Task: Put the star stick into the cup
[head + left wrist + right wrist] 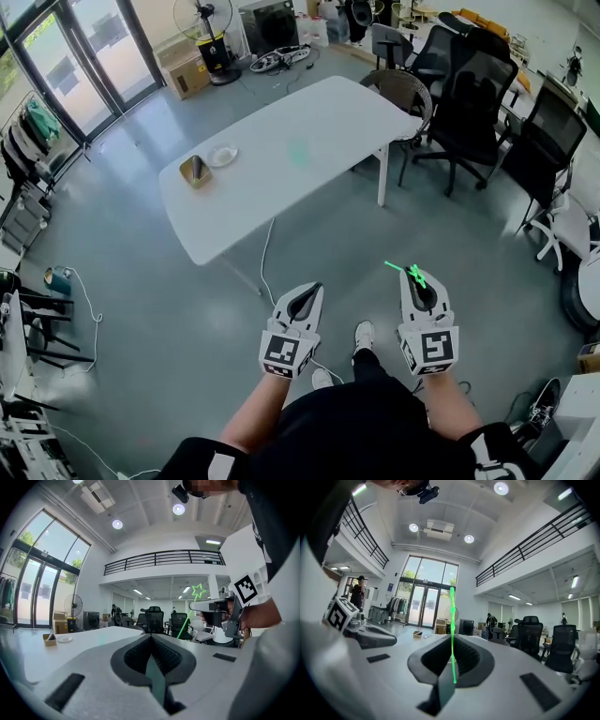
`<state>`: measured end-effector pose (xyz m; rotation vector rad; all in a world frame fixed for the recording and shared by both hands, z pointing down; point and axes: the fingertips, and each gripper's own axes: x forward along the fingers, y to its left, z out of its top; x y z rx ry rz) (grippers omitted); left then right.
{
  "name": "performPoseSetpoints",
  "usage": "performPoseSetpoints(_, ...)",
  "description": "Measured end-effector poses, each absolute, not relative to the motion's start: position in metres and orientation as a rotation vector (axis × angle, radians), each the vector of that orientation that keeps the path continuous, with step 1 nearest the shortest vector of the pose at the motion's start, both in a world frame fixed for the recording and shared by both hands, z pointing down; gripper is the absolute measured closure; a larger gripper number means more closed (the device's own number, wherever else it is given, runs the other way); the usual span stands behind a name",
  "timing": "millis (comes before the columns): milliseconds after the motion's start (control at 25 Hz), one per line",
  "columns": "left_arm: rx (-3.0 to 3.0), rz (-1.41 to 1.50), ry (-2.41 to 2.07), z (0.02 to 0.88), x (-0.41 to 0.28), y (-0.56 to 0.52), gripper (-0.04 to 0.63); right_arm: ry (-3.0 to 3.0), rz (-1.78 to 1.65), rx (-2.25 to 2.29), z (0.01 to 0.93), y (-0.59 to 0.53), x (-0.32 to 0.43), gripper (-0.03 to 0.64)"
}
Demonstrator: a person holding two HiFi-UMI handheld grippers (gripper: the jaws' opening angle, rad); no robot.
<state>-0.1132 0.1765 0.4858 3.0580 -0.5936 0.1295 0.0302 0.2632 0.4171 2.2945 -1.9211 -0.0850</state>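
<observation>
Green star stick (pixel 399 269) is pinched in the fingers of the right gripper (pixel 419 284), the left gripper (pixel 307 298) has fingers closed empty, and the cup (pixel 195 172) stands on the tabletop (pixel 309 122).

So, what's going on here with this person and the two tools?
A person stands back from the long white table. The right tongs are shut on a thin green star-tipped stick. The left tongs are shut and empty. The small brown cup sits near one end of the table beside a small clear dish; the stick is not in it yet.
</observation>
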Motion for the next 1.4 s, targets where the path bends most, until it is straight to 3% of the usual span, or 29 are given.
performPoseSetpoints(640,3.054,0.181,-0.745,0.478,0.003,0.093,0.584,-2.098,-0.059,2.198,0.422,0.164,0.148,0.6)
performPoseSetpoints(1400,2.965,0.194,-1.025,0.487,0.002,0.016,0.584,-2.27,-0.071,2.07,0.423,0.074,0.172,0.598)
